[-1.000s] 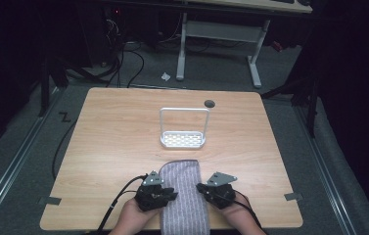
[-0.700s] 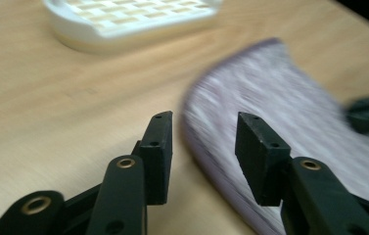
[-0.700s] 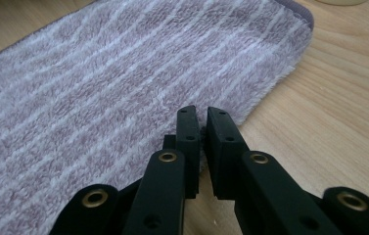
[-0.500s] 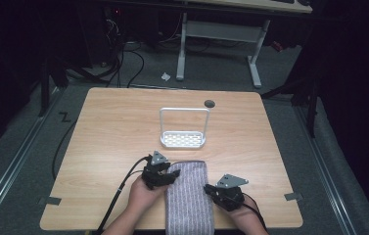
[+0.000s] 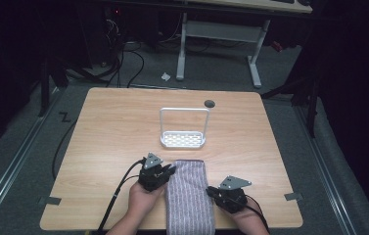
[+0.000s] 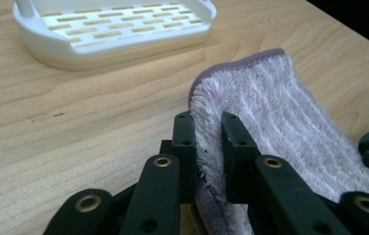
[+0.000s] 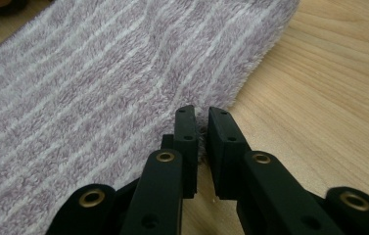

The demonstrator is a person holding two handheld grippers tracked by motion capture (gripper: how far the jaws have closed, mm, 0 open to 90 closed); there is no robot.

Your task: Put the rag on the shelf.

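A folded purple-grey striped towel (image 5: 188, 196) lies lengthwise at the table's near edge. My left gripper (image 5: 169, 172) sits at its left edge near the far corner. In the left gripper view this gripper (image 6: 206, 132) is shut on the towel's (image 6: 280, 103) fluffy edge, which is lifted and curled up between the jaws. At the towel's right edge, nearer to me, is my right gripper (image 5: 212, 192). The right gripper view shows it (image 7: 200, 122) shut on a thin pinch of the towel's (image 7: 99, 73) edge, low on the wood.
A white slotted rack (image 5: 183, 139) with a tall wire handle stands just beyond the towel, mid-table; its tray (image 6: 113, 29) appears close ahead in the left gripper view. A dark round hole (image 5: 209, 103) marks the table's far side. Bare wood (image 5: 99, 147) lies left and right.
My left gripper has moved forward along the towel's left edge to near its far corner. The right gripper has shifted slightly right and toward me. The towel's left edge is now lifted.
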